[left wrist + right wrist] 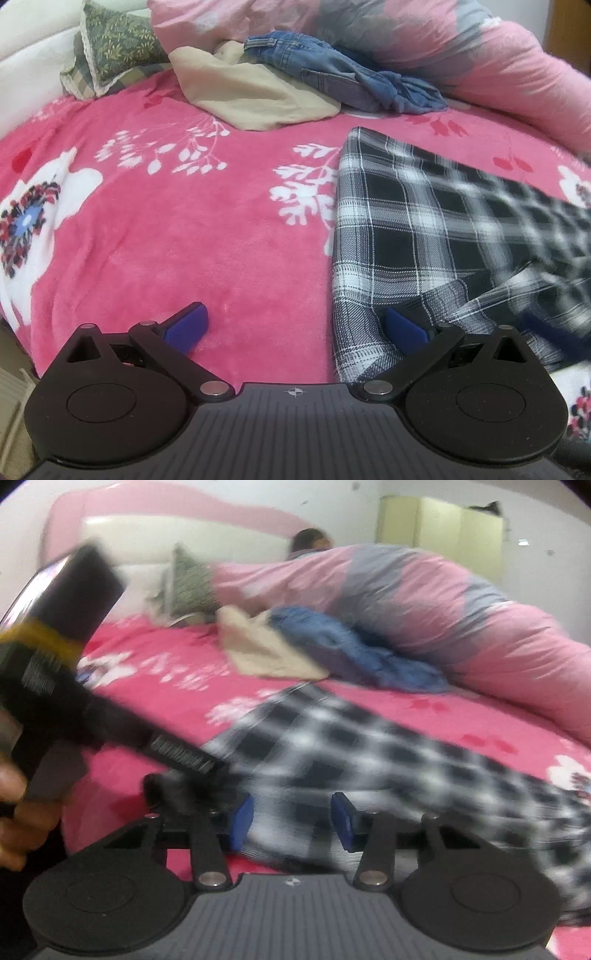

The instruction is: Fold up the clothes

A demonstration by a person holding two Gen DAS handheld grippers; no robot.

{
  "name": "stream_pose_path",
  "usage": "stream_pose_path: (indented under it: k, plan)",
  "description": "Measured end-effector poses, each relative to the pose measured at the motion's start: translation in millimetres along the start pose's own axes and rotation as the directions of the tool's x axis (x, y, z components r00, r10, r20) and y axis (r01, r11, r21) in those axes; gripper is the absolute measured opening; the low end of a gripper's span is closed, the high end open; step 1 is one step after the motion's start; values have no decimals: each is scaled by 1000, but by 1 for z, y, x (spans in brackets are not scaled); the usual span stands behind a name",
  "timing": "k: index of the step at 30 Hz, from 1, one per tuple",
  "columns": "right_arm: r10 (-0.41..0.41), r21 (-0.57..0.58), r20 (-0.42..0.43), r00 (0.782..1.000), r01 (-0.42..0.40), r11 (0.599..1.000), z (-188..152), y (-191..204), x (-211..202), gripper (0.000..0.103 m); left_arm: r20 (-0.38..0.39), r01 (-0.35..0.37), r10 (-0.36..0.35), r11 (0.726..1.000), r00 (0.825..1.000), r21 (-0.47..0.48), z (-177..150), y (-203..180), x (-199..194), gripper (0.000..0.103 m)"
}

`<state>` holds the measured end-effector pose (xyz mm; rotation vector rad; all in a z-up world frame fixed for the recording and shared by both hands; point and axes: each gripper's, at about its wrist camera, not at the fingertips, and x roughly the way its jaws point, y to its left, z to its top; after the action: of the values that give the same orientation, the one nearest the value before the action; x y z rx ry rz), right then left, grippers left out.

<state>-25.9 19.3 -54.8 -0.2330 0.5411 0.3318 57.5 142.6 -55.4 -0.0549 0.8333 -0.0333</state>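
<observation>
A black-and-white plaid garment (424, 221) lies spread on the pink floral blanket (203, 240), on the right of the left wrist view. My left gripper (295, 326) is open wide at the bed's near edge; its right finger (404, 326) rests over the plaid's left border and its left finger is over bare blanket. In the right wrist view the plaid garment (351, 746) is motion-blurred, and its near edge lies between the blue fingers of my right gripper (292, 821), which stand apart.
At the back lie a beige garment (258, 96) and crumpled jeans (340, 77) against a bulky pink duvet (498, 62), with a green pillow (114, 44). A hand (14, 812) holds the left tool's black body (74, 602). A person's head (310, 539) shows behind the duvet.
</observation>
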Motion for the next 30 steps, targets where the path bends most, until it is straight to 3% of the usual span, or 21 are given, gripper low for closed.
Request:
stream_pose_path:
  k: [2,5,10,18,24,26,30]
  plan:
    - [30,-65,-4,1000,-30,997,-5,14,0,47,7,34,-34,999,999,-33,1,9,-3,103]
    - [107,-125,65,992,-99,987,-9,25,-20,47,16,41,-40,994,999,-97,5,28,-8,103]
    - [67,-257,111,992,-37,966,-8,42,-23,47,26,48,-43,979,999,-200,12,53,-14,103]
    - [93,-421,112,989,-38,906,-9,82,-5,57,26,48,-43,973,999,-227,12,68,-13,103]
    - [55,-470,106,993,1,883,-8,85,17,57,43,78,-70,969,997,-235,14,71,-12,103]
    - [49,-437,88,995,-6,900,-4,78,24,56,55,112,-102,962,993,-249,17,73,-11,103]
    - [72,-293,48,996,-55,954,4,59,28,44,81,142,-125,953,989,-267,23,72,-9,103]
